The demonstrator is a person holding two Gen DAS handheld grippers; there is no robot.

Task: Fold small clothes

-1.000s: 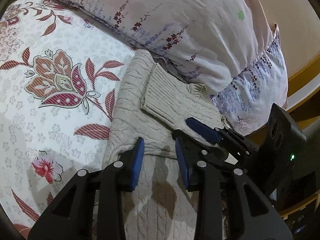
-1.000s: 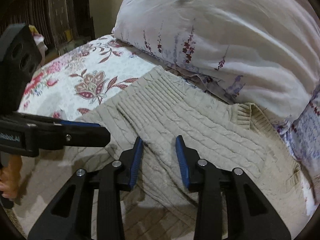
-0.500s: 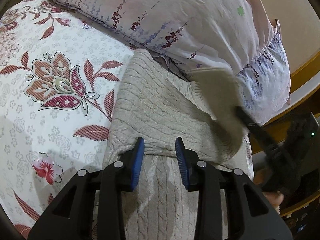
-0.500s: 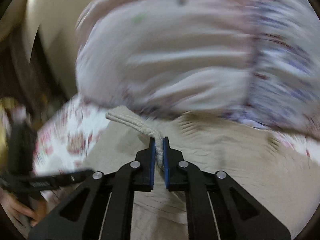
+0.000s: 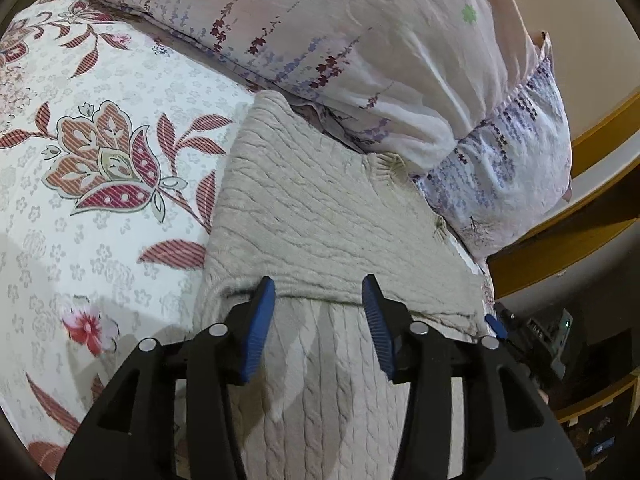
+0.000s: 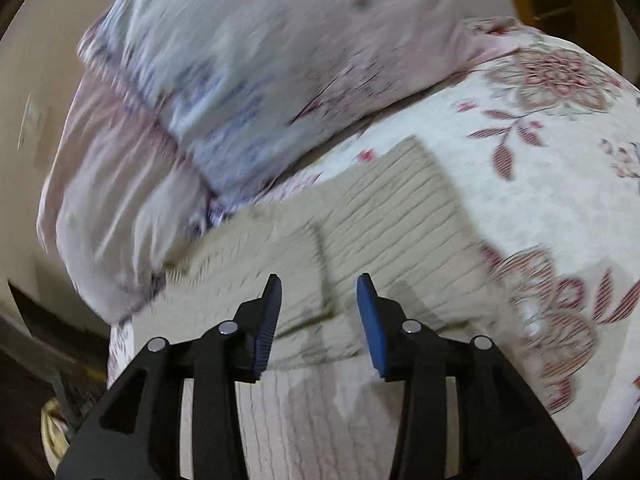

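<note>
A beige cable-knit sweater (image 5: 320,216) lies on the floral bedspread, its upper part folded down over its lower part. My left gripper (image 5: 318,322) is open and empty, its blue pads just above the fold's edge. The right gripper's blue tip (image 5: 494,324) shows at that fold's right end. In the blurred right wrist view the sweater (image 6: 384,232) shows again, with a ribbed flap lying flat. My right gripper (image 6: 318,320) is open and empty over the fold edge.
A large pale floral pillow (image 5: 360,40) lies right behind the sweater and touches its far edge; it also shows in the right wrist view (image 6: 240,60). The floral bedspread (image 5: 100,160) stretches to the left. A wooden bed frame (image 5: 580,220) runs along the right.
My right gripper shut on the ribbed sleeve, lifted it off the sweater and swung it away, then opened and let go. My left gripper stayed in place and open.
</note>
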